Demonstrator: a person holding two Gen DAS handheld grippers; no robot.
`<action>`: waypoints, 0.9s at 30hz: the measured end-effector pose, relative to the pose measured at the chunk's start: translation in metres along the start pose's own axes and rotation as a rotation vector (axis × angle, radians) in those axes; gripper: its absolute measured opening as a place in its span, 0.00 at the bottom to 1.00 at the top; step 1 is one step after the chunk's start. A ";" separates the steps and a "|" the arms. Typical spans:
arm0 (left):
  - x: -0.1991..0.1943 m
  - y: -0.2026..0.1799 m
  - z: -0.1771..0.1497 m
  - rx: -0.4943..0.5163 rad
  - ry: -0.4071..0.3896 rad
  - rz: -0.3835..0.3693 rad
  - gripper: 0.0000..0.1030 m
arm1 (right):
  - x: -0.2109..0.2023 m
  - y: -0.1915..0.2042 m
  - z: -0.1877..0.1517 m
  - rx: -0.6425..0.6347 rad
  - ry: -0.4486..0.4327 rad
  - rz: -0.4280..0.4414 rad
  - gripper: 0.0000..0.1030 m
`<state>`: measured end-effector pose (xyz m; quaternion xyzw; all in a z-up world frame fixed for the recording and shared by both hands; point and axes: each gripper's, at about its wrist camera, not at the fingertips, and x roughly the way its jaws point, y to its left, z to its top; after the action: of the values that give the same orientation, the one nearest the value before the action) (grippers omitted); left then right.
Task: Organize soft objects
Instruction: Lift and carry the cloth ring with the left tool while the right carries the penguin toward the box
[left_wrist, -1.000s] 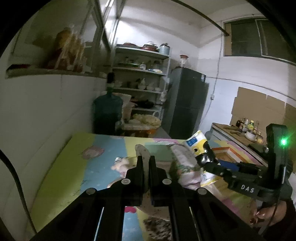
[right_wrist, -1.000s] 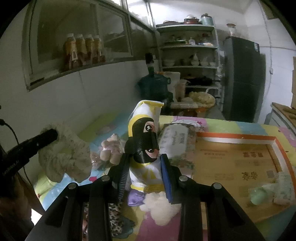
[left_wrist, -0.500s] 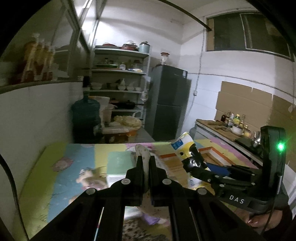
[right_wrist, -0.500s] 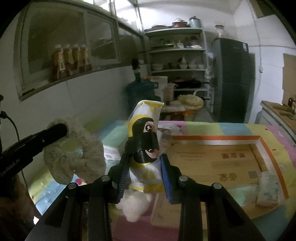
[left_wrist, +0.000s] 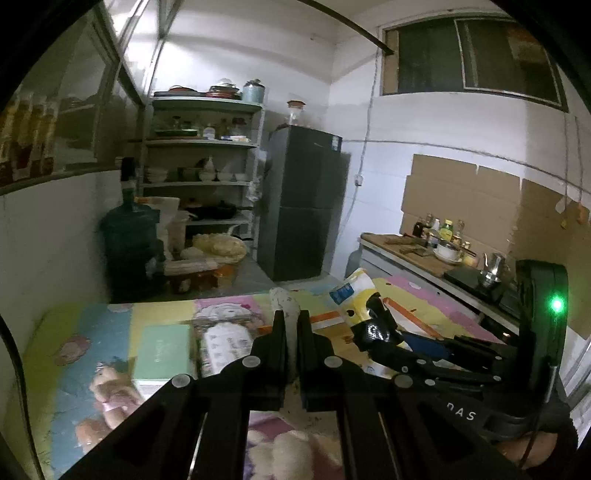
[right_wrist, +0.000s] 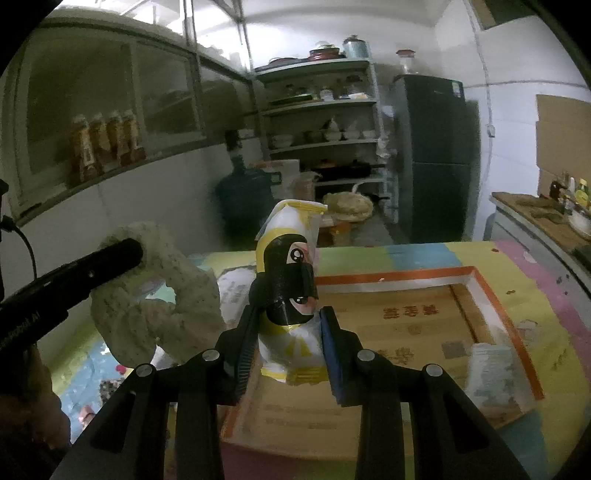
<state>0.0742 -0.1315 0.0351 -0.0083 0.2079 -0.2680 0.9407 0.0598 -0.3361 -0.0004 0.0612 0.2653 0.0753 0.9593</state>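
Left gripper (left_wrist: 291, 325) pinched fully together on a speckled white cloth (left_wrist: 283, 301) — seen from the right wrist as a loose loop (right_wrist: 155, 299) hanging from the fingers (right_wrist: 122, 251), clear of the mat. Right gripper (right_wrist: 290, 332) partly closed on a white-and-yellow pouch (right_wrist: 291, 266) with a dark cartoon face, held upright between the fingers (right_wrist: 330, 354) above the near left edge of a flat cardboard tray (right_wrist: 461, 306). Tray orange-bordered, lying on a pastel cartoon mat (left_wrist: 107, 328) over the tabletop. On the tray's right side, a small pale packet (right_wrist: 491, 365), blurred. On the mat left of the tray: a green box (left_wrist: 162, 350), a white printed pack (left_wrist: 225, 343) just beside it, a blurred pink plush (left_wrist: 110, 391), fluffy white plush (left_wrist: 291, 454) nearest the left camera.
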 end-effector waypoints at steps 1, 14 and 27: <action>0.003 -0.004 0.001 0.002 0.004 -0.006 0.05 | 0.000 -0.002 0.001 0.003 -0.001 -0.004 0.34; 0.045 -0.052 0.006 0.016 0.045 -0.052 0.05 | -0.011 -0.049 0.001 0.049 -0.019 -0.051 0.34; 0.093 -0.094 0.008 0.022 0.104 -0.107 0.05 | -0.020 -0.104 -0.002 0.091 -0.023 -0.114 0.34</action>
<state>0.1018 -0.2601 0.0180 0.0048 0.2526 -0.3205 0.9130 0.0538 -0.4419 -0.0089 0.0905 0.2603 0.0075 0.9612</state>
